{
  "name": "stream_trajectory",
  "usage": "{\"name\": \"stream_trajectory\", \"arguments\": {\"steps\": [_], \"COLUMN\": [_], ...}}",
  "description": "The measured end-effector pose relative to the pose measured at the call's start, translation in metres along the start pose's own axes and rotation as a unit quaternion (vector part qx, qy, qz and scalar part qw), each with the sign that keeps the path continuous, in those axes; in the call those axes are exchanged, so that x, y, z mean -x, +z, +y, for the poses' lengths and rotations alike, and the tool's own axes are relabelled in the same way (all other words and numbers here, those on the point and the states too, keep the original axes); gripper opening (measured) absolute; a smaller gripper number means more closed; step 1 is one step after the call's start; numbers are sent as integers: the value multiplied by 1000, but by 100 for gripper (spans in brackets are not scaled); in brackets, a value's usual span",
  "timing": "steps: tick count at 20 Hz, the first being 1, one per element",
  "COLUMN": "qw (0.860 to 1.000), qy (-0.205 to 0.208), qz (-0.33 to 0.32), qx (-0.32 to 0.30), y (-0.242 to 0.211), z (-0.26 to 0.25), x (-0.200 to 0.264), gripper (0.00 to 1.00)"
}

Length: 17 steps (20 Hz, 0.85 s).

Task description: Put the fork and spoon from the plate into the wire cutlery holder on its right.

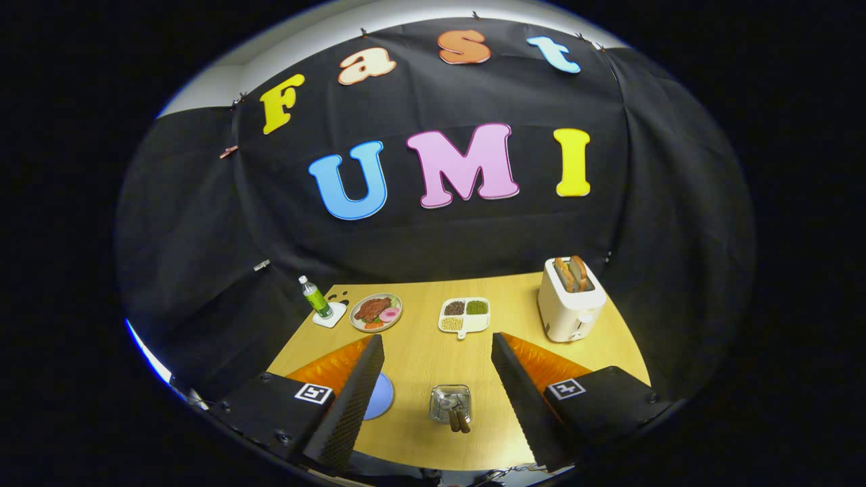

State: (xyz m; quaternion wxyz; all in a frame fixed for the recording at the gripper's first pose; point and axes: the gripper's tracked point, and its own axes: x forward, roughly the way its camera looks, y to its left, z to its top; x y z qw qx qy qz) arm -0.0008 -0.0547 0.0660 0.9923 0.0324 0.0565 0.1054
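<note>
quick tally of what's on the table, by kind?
Bottle on its coaster: 1
Food dishes: 2, the meat plate and the divided tray
Toaster: 1
Blue plate: 1
Wire cutlery holder, two handles sticking out: 1
Total: 6
Tongs open above the table, holding nothing.

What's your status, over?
Gripper open, holding nothing, above table. Wire cutlery holder between fingers, two handles inside. Blue plate behind left finger. Nothing in the way.
</note>
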Motion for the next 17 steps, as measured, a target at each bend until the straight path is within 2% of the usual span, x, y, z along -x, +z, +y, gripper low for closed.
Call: {"name": "stream_trajectory", "arguments": {"steps": [2,5,8,10,17], "qw": [1000,999,999,999,1000], "qy": [-11,-14,-10,-8,3], "qz": [-5,-23,-13,5,15], "qx": [25,28,41,37,20], "y": [-12,-18,-36,-49,-50], "z": [1,13,20,21,12], "x": [5,10,9,7,6], "gripper": [99,99,99,99,99]}}
